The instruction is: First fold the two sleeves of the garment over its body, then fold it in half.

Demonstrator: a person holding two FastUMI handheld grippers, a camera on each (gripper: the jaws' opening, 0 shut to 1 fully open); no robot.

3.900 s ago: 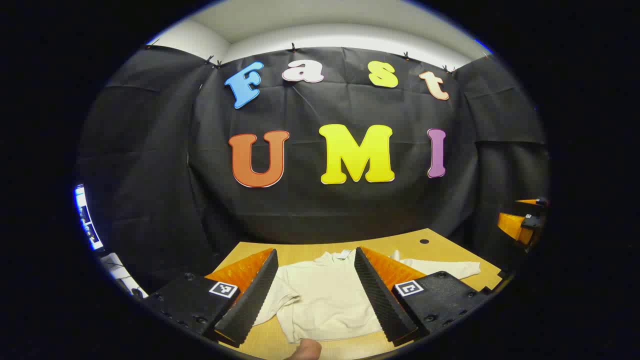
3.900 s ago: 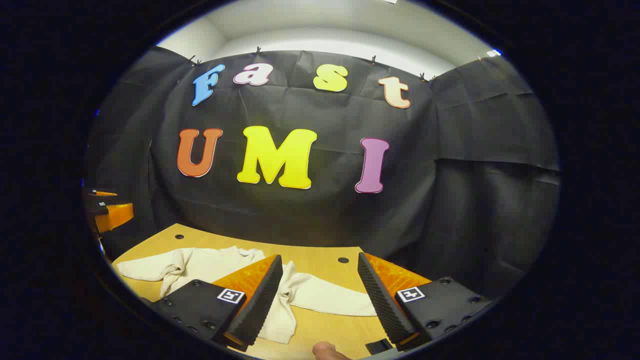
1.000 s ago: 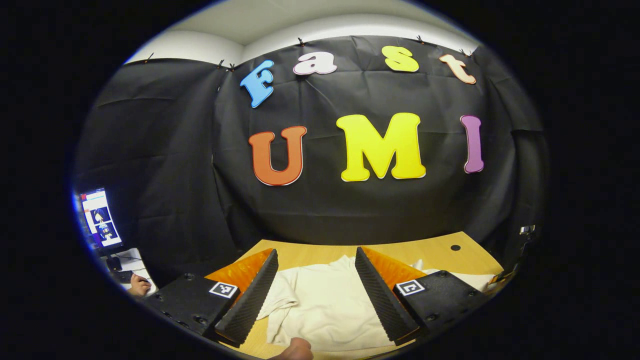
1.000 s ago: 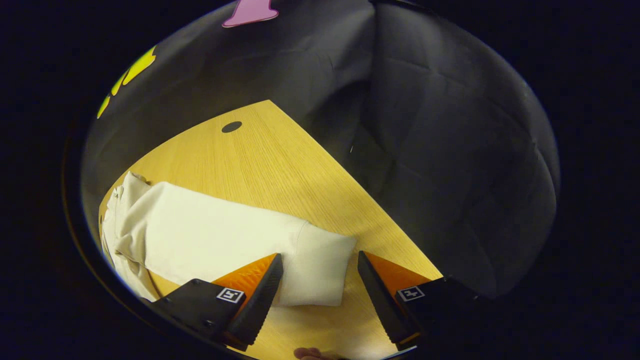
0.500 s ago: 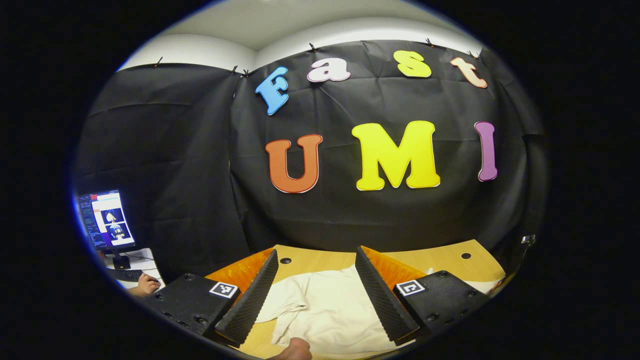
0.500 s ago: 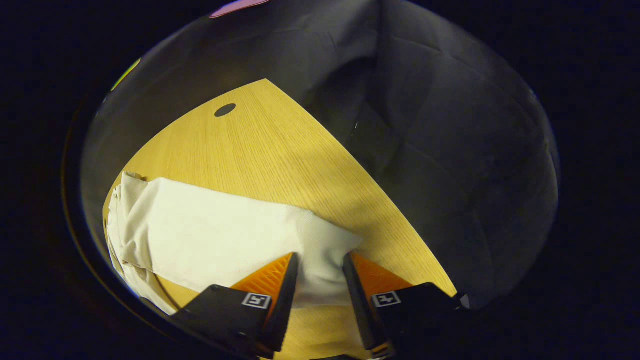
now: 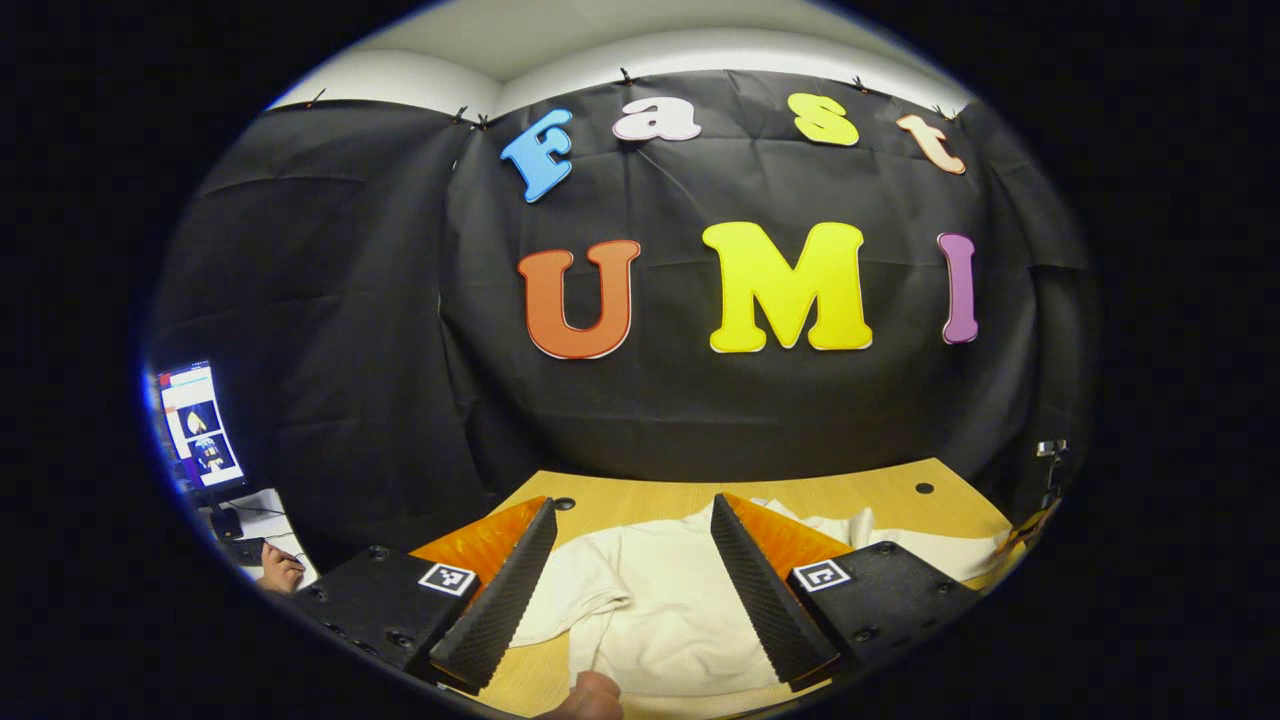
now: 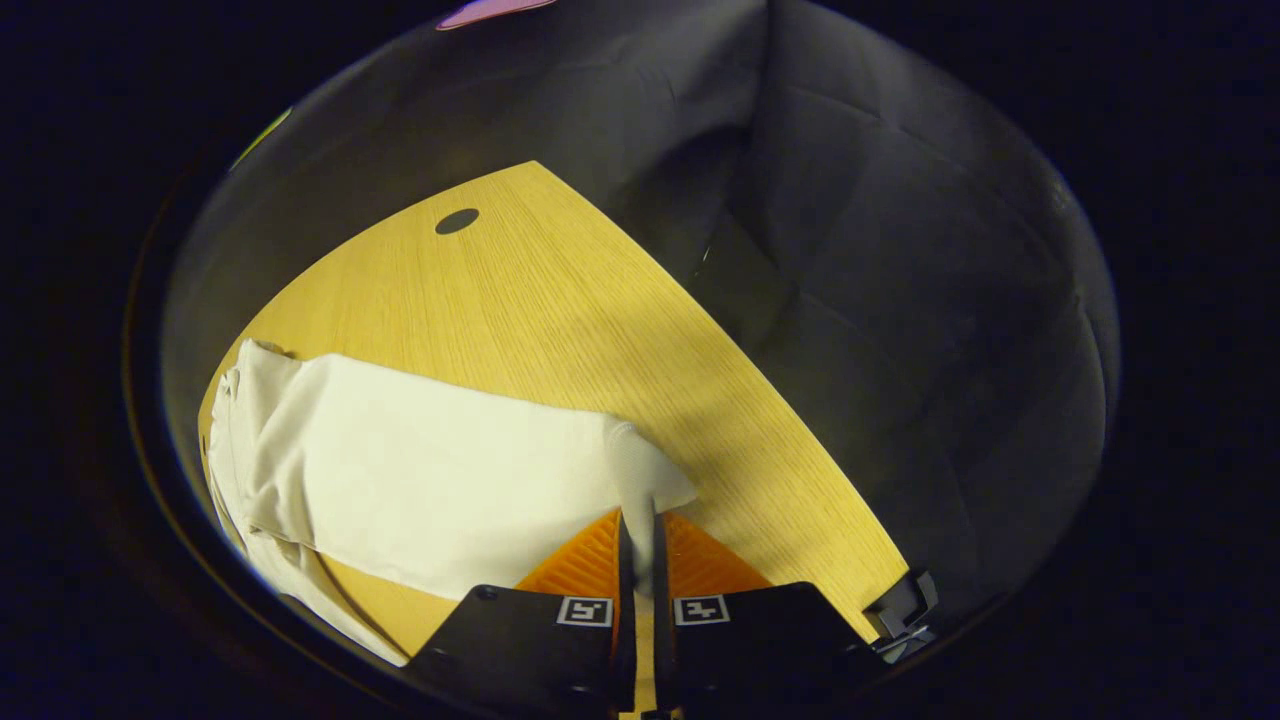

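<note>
A cream long-sleeved garment (image 7: pixel 655 600) lies spread on the wooden table (image 7: pixel 880 500), collar toward the back wall. My left gripper (image 7: pixel 630 590) hovers open above its body, the cloth showing between the fingers with no contact. One long sleeve (image 8: pixel 430 470) stretches flat across the table in the right gripper view. My right gripper (image 8: pixel 638 545) is shut on that sleeve's cuff (image 8: pixel 650 480), both fingers pinching the fabric. The same sleeve (image 7: pixel 930 555) runs off to the right in the left gripper view.
Round cable holes (image 7: pixel 925 489) (image 8: pixel 457 221) sit in the tabletop near the back. The table's right edge (image 8: pixel 780 400) drops off against the black cloth. A monitor (image 7: pixel 195 430) and a person's hand (image 7: pixel 275 572) on a desk lie far left. A fingertip (image 7: pixel 590 695) shows below.
My right gripper tipped down over the sleeve's end, then closed from wide open to fully pinched on the cuff. My left gripper stayed open and drifted slightly over the garment's body.
</note>
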